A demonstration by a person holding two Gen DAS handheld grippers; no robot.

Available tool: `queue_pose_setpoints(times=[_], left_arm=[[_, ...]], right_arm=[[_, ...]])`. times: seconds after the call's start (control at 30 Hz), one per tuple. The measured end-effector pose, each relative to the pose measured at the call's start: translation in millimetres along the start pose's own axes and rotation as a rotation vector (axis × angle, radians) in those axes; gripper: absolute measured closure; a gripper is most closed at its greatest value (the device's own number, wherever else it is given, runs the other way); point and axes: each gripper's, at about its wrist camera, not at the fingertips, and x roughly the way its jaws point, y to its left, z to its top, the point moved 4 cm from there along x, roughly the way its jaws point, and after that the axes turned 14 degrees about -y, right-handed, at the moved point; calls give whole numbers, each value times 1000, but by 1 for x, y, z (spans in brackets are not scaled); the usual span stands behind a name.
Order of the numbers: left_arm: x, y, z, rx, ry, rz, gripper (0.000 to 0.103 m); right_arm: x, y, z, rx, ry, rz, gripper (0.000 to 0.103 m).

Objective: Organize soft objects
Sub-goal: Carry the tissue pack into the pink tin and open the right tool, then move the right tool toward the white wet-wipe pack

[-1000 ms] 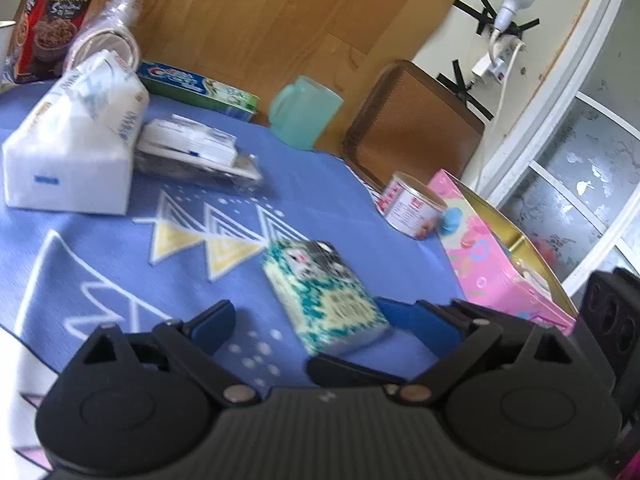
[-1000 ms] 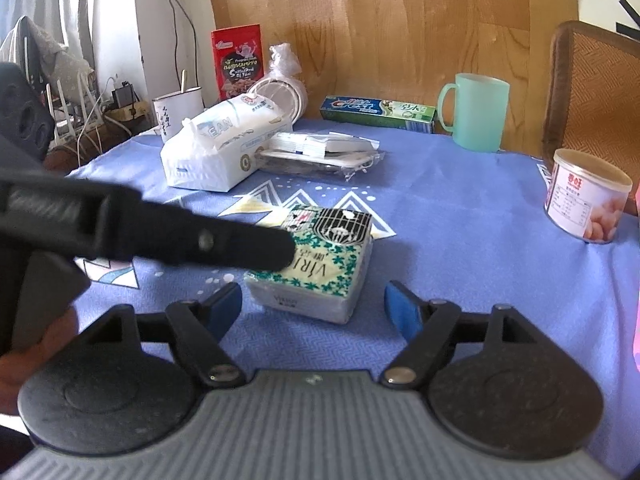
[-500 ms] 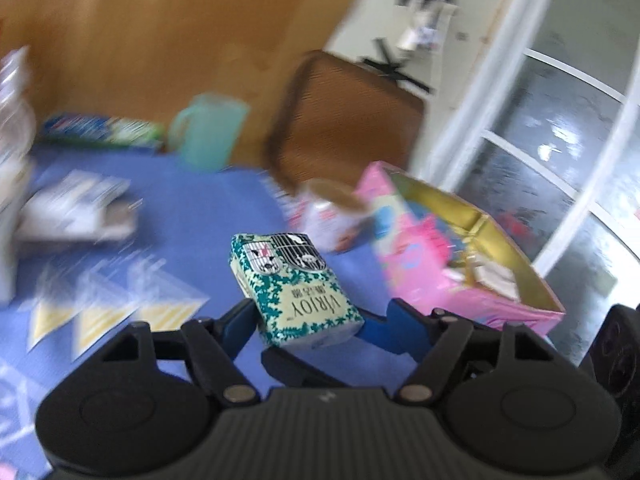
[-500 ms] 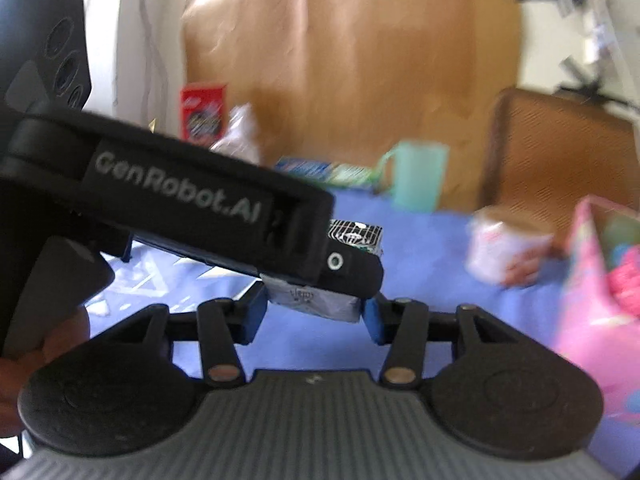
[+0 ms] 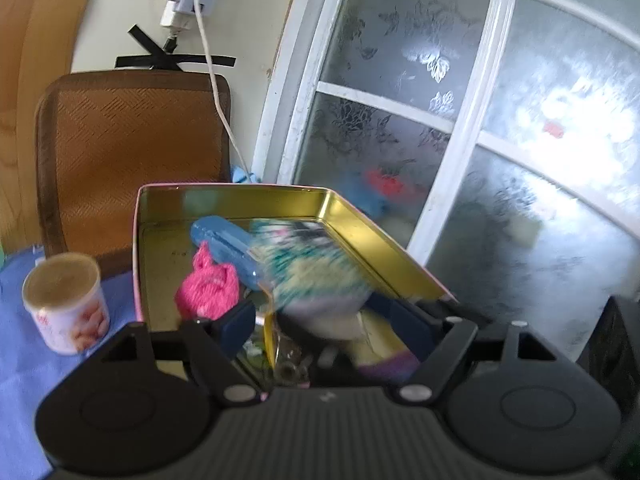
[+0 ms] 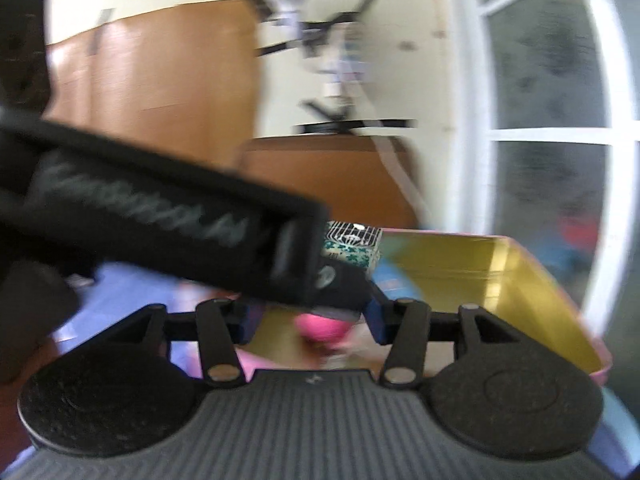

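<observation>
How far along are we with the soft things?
Done: a pink soft item already lies in the gold-lined tin. In hand: the green tissue pack is over the tin between the left gripper fingers, which have just been opening, as have the right gripper's; it looks released. Left: not visible from here.

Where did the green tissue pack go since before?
The left gripper and right gripper squeezed the tissue pack, lifted it off the table and carried it over the pink tin. Their jaws have just been opening; it looks let go. The can stayed put.
</observation>
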Motion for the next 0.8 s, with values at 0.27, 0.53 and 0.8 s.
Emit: queue_pose_setpoints(times=[0.27, 0.53, 0.8], left_arm=[[-38, 16, 8, -14, -90, 75, 18], [-105, 58, 7, -75, -191, 153, 15], [-183, 134, -29, -120, -241, 362, 11]], right_arm=[[20, -43, -7, 109, 14, -140, 31], [-7, 22, 12, 67, -67, 30, 30], [-6, 104, 7, 71, -4, 274, 30]])
